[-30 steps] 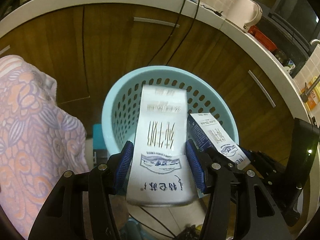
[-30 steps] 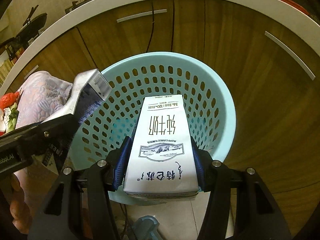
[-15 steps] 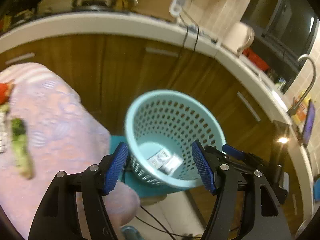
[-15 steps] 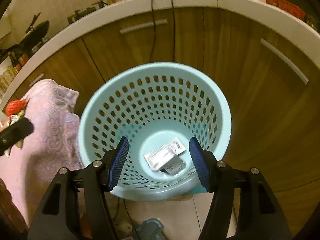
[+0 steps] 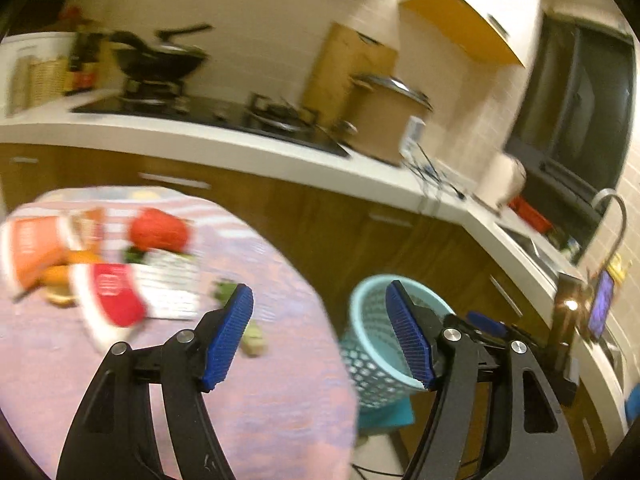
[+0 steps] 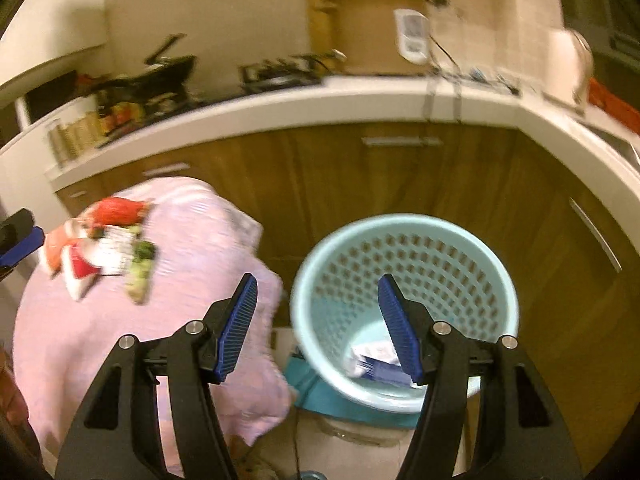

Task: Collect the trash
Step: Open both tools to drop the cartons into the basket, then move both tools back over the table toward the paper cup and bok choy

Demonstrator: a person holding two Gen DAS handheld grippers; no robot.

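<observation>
both tongs released, empty; left gripper (image 5: 320,332), right gripper (image 6: 316,326). cartons (image 6: 374,364) in perforated bin (image 6: 404,232); littered table (image 6: 192,248) beside.

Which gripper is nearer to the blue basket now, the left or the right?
Right. The right gripper hangs just above the basket, one finger over its rim. The left gripper has swung toward the table, with the basket beyond its right finger.

Perforated plastic basket (image 6: 404,240), wood cabinets (image 6: 328,176)

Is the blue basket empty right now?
No. Cartons lie at the bottom of the blue basket, visible in the right wrist view.
</observation>
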